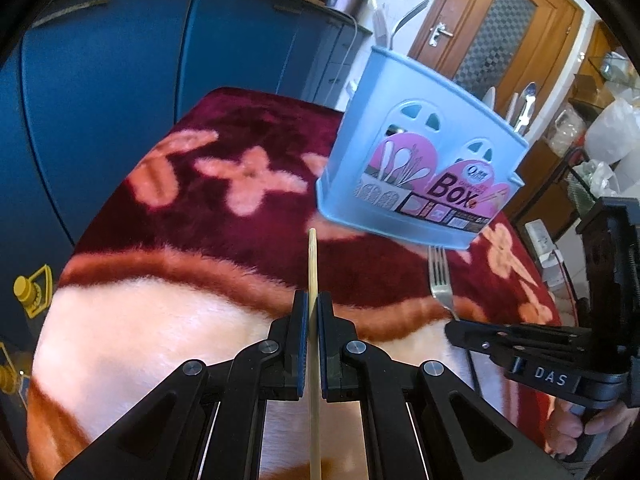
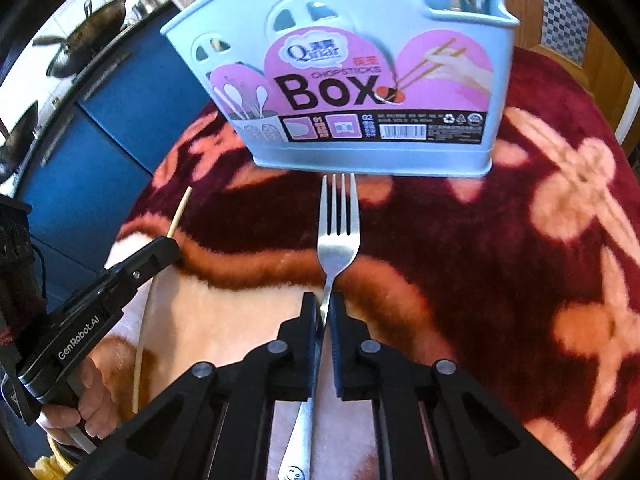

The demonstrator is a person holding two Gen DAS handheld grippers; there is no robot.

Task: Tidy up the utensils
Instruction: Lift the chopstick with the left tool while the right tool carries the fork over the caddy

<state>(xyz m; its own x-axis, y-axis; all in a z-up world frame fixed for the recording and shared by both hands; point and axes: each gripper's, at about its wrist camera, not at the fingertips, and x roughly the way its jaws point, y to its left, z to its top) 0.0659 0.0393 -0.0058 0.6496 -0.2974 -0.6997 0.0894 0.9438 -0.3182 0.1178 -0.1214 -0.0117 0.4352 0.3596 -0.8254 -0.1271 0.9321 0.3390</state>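
The left gripper (image 1: 313, 312) is clamped on a thin pale wooden chopstick (image 1: 312, 264), which runs straight forward between its fingers and pokes out ahead of them. The right gripper (image 2: 328, 312) pinches the neck of a silver metal fork (image 2: 338, 236), tines pointing toward the light blue plastic chopsticks box (image 2: 360, 152) (utensils already stand in it). Both are held low over the dark red floral plush cloth (image 2: 500, 260) covering the tabletop, side by side, near the box's front.

A home kitchen: woks (image 2: 90, 18) above blue cabinets (image 1: 120, 80), wooden door (image 1: 492, 24).
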